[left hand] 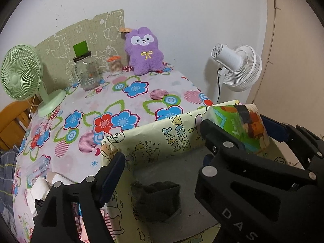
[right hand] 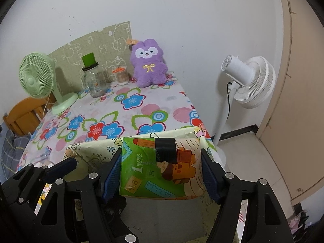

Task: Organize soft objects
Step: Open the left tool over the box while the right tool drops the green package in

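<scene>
Green tissue pack (right hand: 160,170) clamped in right gripper (right hand: 162,174) above box (left hand: 162,133); left gripper (left hand: 162,156) open, empty. Risk: pack snagging box rim, tipping it.

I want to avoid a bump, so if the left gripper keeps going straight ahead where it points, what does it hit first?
Probably the far wall of the yellow cartoon-print cardboard box: the left gripper straddles the box's near corner, pointing over its grey floor and a dark fuzzy cloth. Depth is unclear.
</scene>
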